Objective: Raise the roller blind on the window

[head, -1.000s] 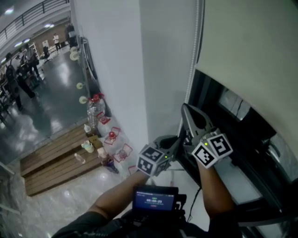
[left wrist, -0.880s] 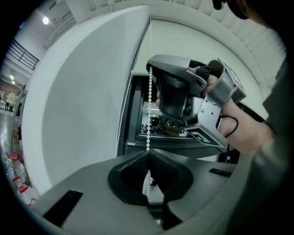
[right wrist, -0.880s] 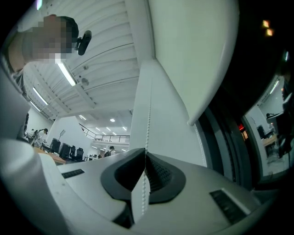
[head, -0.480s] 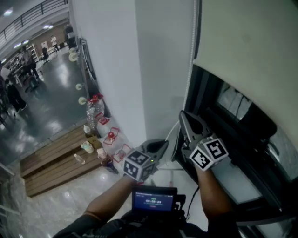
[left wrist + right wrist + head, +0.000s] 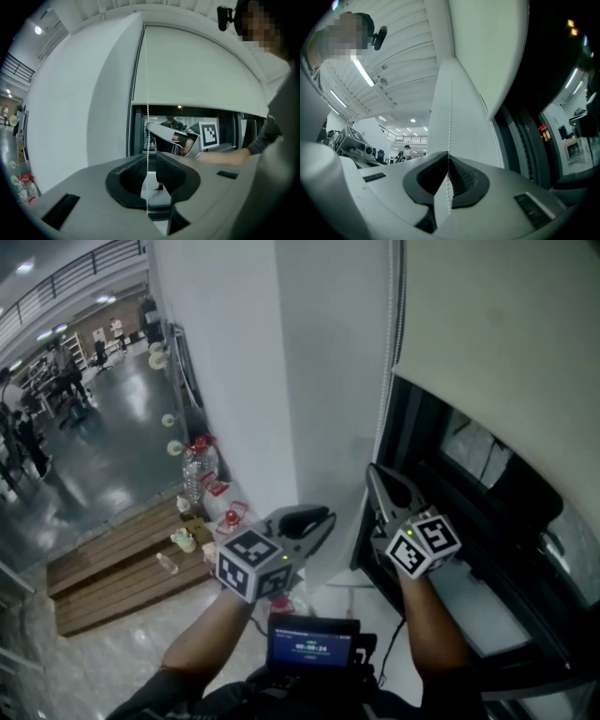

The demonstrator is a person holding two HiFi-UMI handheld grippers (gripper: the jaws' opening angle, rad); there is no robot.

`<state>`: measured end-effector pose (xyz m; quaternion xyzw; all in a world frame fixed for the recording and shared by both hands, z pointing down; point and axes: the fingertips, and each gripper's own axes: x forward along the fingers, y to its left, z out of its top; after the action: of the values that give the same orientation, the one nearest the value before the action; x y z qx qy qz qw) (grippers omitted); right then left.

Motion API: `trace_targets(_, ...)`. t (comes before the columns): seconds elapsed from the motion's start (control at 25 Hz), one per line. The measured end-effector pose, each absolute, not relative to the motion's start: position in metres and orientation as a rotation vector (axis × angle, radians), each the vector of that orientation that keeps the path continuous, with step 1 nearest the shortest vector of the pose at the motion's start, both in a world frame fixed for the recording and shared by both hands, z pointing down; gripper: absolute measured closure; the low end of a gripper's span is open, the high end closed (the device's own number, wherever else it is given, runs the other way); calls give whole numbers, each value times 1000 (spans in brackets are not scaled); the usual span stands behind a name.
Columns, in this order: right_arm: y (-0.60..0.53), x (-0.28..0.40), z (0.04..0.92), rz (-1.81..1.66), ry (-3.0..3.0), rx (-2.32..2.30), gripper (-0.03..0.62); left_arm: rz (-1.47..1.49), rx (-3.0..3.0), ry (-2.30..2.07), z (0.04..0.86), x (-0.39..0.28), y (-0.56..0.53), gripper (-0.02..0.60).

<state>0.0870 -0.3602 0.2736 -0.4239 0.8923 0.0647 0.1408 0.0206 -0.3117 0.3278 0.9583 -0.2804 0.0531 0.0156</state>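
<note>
1. The roller blind (image 5: 506, 324) is hanging partly raised over the window at the right. Its bottom edge is leaving the dark window frame (image 5: 441, 474) showing below.
2. The bead chain (image 5: 383, 399) is running down along the blind's left edge, beside the white wall (image 5: 319, 371).
3. The right gripper (image 5: 377, 472) is clamping the chain below the blind's bottom corner, with its jaws together on the beads.
4. The left gripper (image 5: 317, 519) is sitting to the left and nearer. Its jaws have just been opening and are standing apart, with a strand of chain hanging loose in the gap.
5. At the far left, water bottles (image 5: 195, 465) are standing on the floor by a wooden pallet (image 5: 122, 563).
</note>
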Motion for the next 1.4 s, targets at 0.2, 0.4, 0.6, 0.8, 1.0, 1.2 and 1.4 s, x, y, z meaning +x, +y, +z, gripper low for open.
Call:
trace_targets(0.2,-362,91,275,186,2582,-1224,588,65,3006,-903,290,33,-322,522)
trace_targets(0.4,-363,94,279,191,2588,-1230,588,-97,3000,-1089,236,55,-349,522)
trace_targets(0.6,-362,95,279,187,2592,-1231,588,-162,3015,-1103,211,85,-364,522)
trace_targets(0.8,-354,90,283,180,2606,-1229,589,-126,3018,-1064,218,102,-367,573)
trace_targets(1.0,-347,86,281,164,2601,-1221,589,-173,3036,-1070,217,99,-360,586)
trace_targets(1.2,-354,80,306,104,2629,-1220,589,-163,2994,-1142,242,94,-368,586)
trace_targets(1.4,-356,76,346,11,2655,-1252,589,-130,2952,-1153,282,88,-370,586)
